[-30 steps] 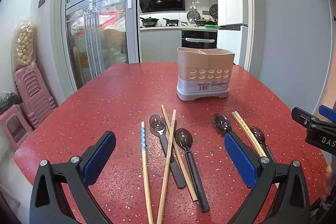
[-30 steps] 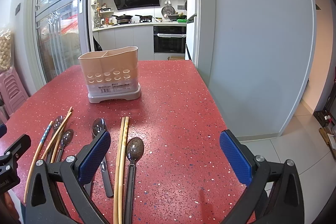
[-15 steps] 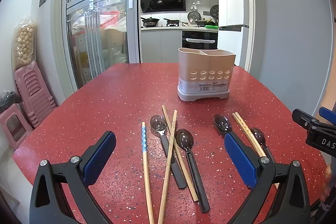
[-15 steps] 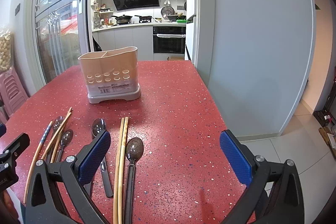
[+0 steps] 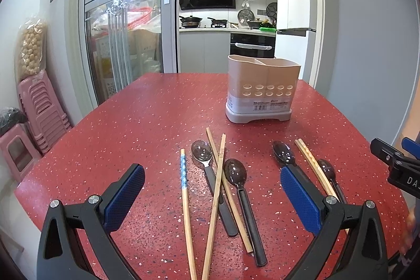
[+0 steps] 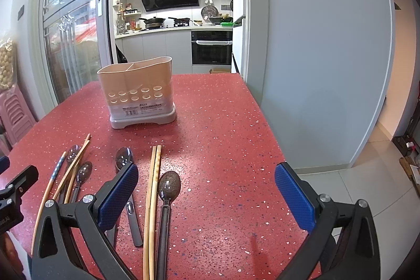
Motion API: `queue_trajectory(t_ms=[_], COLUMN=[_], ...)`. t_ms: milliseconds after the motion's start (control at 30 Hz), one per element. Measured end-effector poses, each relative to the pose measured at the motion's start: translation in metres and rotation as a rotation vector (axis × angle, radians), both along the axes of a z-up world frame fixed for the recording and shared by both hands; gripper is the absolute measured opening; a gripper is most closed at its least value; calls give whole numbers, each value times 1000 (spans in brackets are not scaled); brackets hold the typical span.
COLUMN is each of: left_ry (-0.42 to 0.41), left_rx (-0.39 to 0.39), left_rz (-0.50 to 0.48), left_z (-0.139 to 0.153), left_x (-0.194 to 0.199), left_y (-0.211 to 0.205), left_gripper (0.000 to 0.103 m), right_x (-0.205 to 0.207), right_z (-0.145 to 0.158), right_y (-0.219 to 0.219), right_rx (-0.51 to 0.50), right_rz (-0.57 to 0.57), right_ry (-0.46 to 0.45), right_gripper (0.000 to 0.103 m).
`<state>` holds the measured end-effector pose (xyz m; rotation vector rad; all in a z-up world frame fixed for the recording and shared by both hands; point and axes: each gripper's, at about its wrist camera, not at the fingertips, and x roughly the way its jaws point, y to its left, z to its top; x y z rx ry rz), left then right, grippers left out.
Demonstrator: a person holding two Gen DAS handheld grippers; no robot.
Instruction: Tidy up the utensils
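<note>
A beige two-compartment utensil holder [image 5: 262, 91] [image 6: 139, 93] stands upright on the red speckled table [image 5: 147, 122] [image 6: 223, 135]. In front of it lie loose chopsticks [image 5: 216, 190] and dark spoons [image 5: 236, 175], some crossed over each other. A blue-tipped chopstick [image 5: 184, 175] lies left of them. A chopstick pair [image 6: 153, 180] lies beside a dark spoon [image 6: 169, 188] further right. My left gripper [image 5: 212, 193] hovers open above the crossed pile. My right gripper [image 6: 206, 190] hovers open over the table's right part, holding nothing.
The table's right edge [image 6: 267, 127] drops to a tiled floor beside a grey wall. Stacked pink stools [image 5: 39, 106] stand left of the table. A sliding glass door [image 5: 118, 30] and the kitchen lie beyond the far edge.
Both views have barely shifted; the left gripper has drifted slightly, and no utensil has moved.
</note>
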<state>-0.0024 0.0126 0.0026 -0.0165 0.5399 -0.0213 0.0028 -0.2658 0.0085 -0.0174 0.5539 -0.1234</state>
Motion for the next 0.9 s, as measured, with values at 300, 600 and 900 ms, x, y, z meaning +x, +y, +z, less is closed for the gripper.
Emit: queue_trajectory(t_ms=[300, 600, 900], left_ry=[11, 13, 20], left_rx=[-7, -5, -7], left_rz=[9, 10, 9], left_z=[-1, -1, -2], left_x=[2, 3, 3], left_y=[4, 4, 4], left_gripper=[103, 103, 103], right_x=[1, 2, 2], right_z=[-1, -1, -1], right_y=[1, 2, 2], right_rx=[-1, 2, 1], right_rz=[1, 1, 2], right_ry=[3, 3, 3], right_gripper=[103, 103, 103])
